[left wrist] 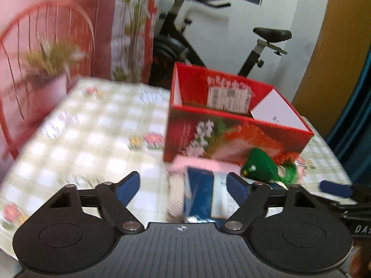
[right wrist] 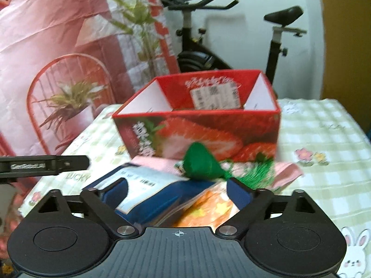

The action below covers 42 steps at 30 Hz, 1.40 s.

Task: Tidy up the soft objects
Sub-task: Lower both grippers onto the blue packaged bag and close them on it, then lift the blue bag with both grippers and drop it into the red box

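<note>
L gripper (left wrist: 183,185) was seen w/ jaws apart, nothing clamped; R gripper (right wrist: 177,191) likewise apart, over the pile. Soft items were found heaped on the tablecloth (left wrist: 92,143) in front of the red box (right wrist: 197,134): blue pack (right wrist: 148,192), pink cloth (left wrist: 204,165), green tasselled piece (right wrist: 201,164). Box appeared to be empty (floor hidden). Sorting was judged not yet started; all items left.

Soft, even indoor light with no hard shadows; motion blur smears the green-checked tablecloth (left wrist: 92,125) and red strawberry-printed cardboard box (right wrist: 199,134), and fisheye distortion bends the edges.
</note>
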Tool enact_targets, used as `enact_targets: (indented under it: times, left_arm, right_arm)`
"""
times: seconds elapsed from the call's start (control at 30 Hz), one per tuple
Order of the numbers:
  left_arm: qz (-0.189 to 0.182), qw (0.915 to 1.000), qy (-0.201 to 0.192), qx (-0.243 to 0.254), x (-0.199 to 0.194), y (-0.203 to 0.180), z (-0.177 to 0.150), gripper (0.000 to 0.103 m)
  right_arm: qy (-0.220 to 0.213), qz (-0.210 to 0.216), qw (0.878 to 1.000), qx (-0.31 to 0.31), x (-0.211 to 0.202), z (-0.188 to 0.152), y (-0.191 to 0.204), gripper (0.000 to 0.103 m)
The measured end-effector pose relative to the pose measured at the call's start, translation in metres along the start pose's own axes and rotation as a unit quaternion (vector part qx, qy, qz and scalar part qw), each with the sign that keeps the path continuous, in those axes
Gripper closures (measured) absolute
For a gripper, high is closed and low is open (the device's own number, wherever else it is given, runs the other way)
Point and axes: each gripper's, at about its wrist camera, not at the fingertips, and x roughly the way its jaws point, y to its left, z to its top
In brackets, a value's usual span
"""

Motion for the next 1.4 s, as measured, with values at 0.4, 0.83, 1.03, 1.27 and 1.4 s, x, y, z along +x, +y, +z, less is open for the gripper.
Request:
enact_targets:
  times: [0.4, 0.83, 1.03, 1.27, 1.4]
  left_arm:
    - [-0.095, 0.9936, 0.06, -0.012, 0.027, -0.006, -0.022, 0.045]
    - [-0.115, 0.9896, 0.081, -0.03, 0.032, -0.009, -0.03, 0.051]
    - [-0.124, 0.9877, 0.087, -0.039, 0.033, -0.008, -0.03, 0.051]
    - [-0.149, 0.9862, 0.065, -0.032, 0.015, -0.012, -0.025, 0.051]
    - [-0.159, 0.9861, 0.036, -0.032, -0.004, -0.012, -0.017, 0.051]
  right_arm:
    - [0.047, 0.041, 0.998, 0.001, 0.01, -0.013, 0.003, 0.041]
    - [0.053, 0.041, 0.997, 0.026, 0.015, -0.016, -0.01, 0.053]
    - [0.055, 0.047, 0.997, 0.031, 0.018, -0.018, -0.012, 0.056]
    - [0.025, 0.056, 0.998, 0.006, -0.001, -0.008, -0.002, 0.062]
    - [-0.006, 0.067, 0.998, -0.005, -0.02, 0.002, 0.001, 0.062]
